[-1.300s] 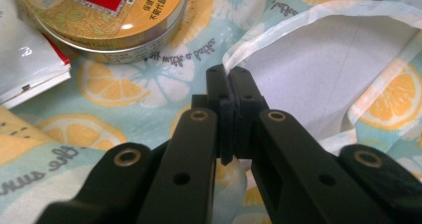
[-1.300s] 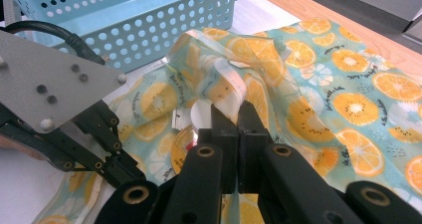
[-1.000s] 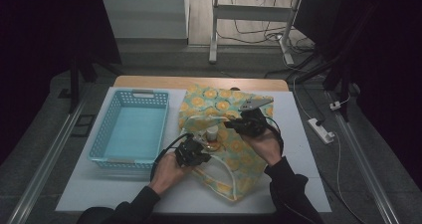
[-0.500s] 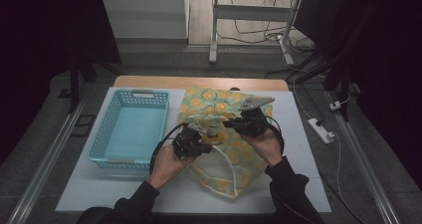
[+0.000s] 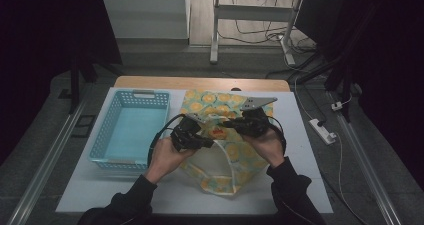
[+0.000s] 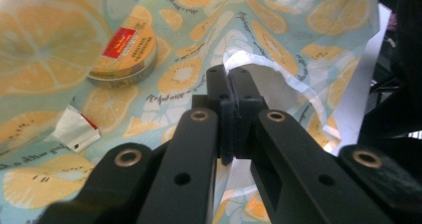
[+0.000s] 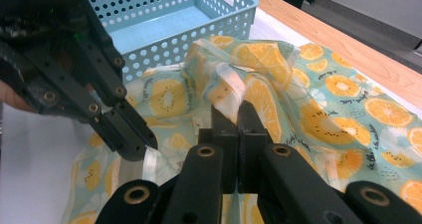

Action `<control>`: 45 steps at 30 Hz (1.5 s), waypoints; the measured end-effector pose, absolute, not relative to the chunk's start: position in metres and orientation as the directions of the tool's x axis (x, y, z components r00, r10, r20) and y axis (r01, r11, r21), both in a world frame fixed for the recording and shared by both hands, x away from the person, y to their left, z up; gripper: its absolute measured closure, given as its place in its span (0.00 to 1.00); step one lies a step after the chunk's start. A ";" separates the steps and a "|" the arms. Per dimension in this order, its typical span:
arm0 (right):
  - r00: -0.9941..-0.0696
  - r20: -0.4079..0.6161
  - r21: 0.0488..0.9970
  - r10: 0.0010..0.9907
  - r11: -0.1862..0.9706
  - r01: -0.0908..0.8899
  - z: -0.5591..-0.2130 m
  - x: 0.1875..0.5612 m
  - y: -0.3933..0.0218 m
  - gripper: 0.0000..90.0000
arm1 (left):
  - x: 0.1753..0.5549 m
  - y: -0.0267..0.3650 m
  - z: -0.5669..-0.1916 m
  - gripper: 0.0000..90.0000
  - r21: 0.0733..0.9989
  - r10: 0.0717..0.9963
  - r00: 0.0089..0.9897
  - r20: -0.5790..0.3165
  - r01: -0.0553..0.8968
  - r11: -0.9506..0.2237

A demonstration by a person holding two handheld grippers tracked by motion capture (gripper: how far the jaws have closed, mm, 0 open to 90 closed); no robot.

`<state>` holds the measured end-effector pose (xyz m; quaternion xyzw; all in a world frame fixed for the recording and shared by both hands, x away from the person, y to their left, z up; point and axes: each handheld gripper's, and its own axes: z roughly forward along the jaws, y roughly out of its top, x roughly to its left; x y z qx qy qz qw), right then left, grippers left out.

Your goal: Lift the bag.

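I have raised the left tool (image 5: 206,143), both tools clamping the translucent orange-slice-print plastic bag (image 5: 239,155), right tool (image 5: 231,123) steady, spreading its mouth mid-worktop.

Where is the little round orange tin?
In the left gripper view, the round tin lies at upper left on the orange-print bag, just above a small white packet.

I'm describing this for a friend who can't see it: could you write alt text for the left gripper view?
Two black jaws of the left gripper are shut on a translucent edge of an orange-slice-printed plastic bag. Farther left, a round orange tin and a small white packet are visible with the bag.
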<state>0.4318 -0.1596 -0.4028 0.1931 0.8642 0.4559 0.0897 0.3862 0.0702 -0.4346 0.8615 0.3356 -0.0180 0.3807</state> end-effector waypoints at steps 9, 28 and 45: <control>-0.913 0.012 0.838 0.408 0.495 0.231 -0.391 0.427 -0.164 1.00 | 0.394 0.079 -0.413 0.99 0.662 0.544 0.774 -0.323 0.596 -0.455; -0.924 0.041 0.845 0.379 0.480 0.234 -0.375 0.424 -0.165 1.00 | 0.412 0.088 -0.371 0.99 0.715 0.514 0.800 -0.311 0.553 -0.428; -0.926 0.045 0.862 0.374 0.455 0.225 -0.338 0.437 -0.172 1.00 | 0.437 0.083 -0.324 0.99 0.761 0.486 0.826 -0.287 0.505 -0.408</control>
